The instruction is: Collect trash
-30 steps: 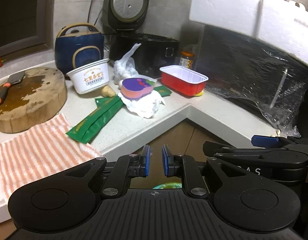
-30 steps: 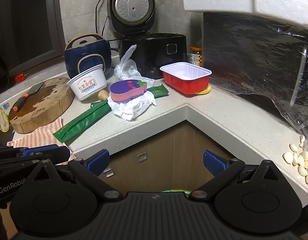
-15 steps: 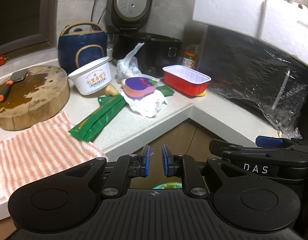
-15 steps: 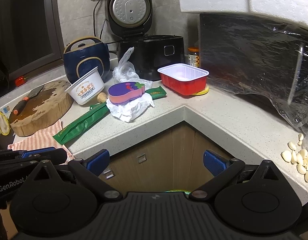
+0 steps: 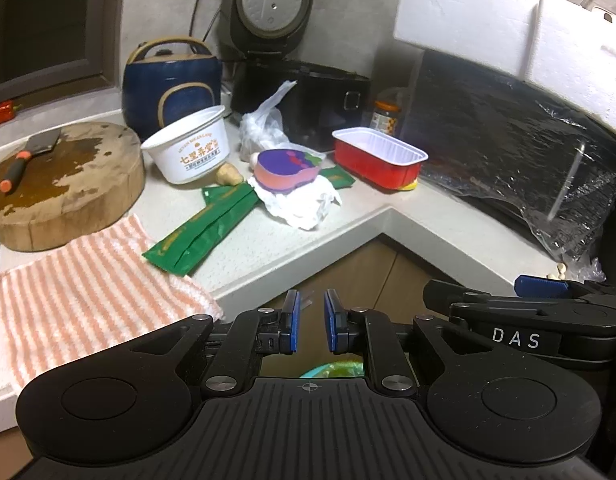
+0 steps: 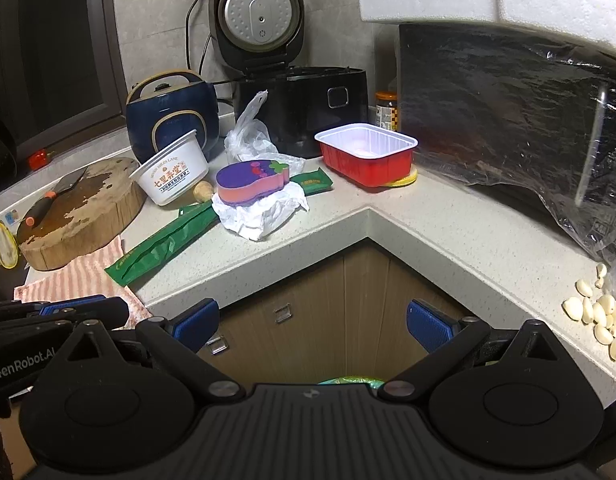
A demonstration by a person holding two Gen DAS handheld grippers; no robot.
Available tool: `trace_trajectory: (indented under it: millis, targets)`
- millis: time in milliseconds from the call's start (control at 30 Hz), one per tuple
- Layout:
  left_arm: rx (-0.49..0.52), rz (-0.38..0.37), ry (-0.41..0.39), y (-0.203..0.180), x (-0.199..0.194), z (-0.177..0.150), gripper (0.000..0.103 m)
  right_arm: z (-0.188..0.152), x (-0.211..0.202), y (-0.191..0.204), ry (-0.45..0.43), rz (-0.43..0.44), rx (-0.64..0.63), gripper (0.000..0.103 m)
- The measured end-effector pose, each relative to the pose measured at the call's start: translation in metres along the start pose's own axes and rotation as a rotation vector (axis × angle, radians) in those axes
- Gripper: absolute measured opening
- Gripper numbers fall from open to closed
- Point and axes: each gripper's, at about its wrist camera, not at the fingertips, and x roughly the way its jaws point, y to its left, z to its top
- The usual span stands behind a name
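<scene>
Both grippers are held short of the counter edge, low in each frame, and nothing is gripped. The left gripper (image 5: 310, 320) is narrowed to a slim gap with empty air between its pads; the right gripper (image 6: 312, 322) is spread wide and also empty.

The trash is gathered at centre frame on the counter (image 6: 447, 232): a crumpled white paper (image 6: 260, 216) with a purple sponge (image 6: 250, 182) resting on top of it, a long green wrapper (image 6: 164, 246) running toward the lower left, a white paper bowl (image 6: 170, 174) tilted behind it, and a red tray (image 6: 365, 156) to the right of centre.

Several slips are judged likely. If the paper is pinched as it lies, the sponge may be dragged along or tipped off the counter edge. The flat wrapper may be skated over by the pads, since little is offered to grip. The nearly closed left gripper would have to be widened first, or the item would merely be pushed. The chopping board (image 6: 80, 216) with its knife (image 6: 54, 196), at mid left, could be bumped by a careless reach.
</scene>
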Motion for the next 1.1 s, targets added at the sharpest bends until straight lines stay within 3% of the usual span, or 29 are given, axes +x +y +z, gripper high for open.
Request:
trace_trajectory:
  millis: [1100]
  targets:
    - [-0.034,0.014,0.026,0.011,0.008,0.003,0.017,-0.002,0.006,0.009,0.014,0.014,0.003,0.101]
